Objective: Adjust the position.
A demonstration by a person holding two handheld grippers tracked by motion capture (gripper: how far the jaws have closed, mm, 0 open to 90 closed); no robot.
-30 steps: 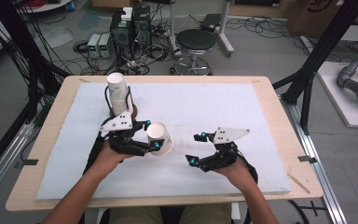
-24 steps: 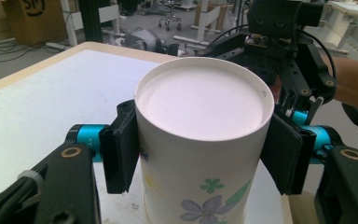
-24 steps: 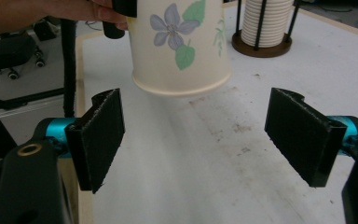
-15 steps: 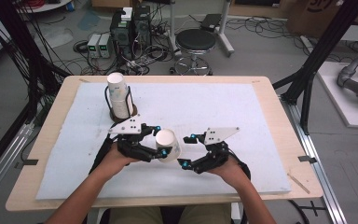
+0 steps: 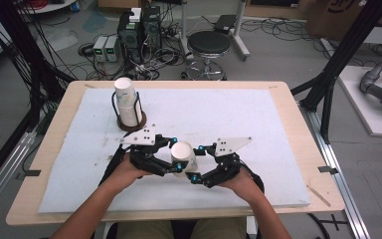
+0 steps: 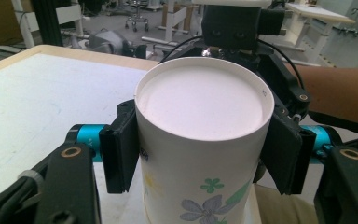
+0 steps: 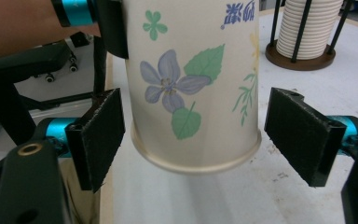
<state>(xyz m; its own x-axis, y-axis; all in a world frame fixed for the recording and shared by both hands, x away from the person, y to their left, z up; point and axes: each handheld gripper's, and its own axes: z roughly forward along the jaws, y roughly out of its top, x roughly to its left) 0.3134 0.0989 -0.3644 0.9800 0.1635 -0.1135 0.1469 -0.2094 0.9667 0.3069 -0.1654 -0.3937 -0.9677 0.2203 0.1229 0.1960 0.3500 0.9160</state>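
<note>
Upturned paper cup held up between the two grippers

The left gripper [image 5: 175,157] clamps the cup [image 5: 183,155] near its base; the right gripper [image 7: 193,140] has jaws spread, straddling the rim without touching, ready to take it; beyond stands the cup stack [image 5: 126,103] in its holder

Black claws [image 5: 179,162], cyan joints

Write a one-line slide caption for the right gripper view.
Open right gripper brackets the rim end of a flowered paper cup held upside down by the left gripper.
</note>
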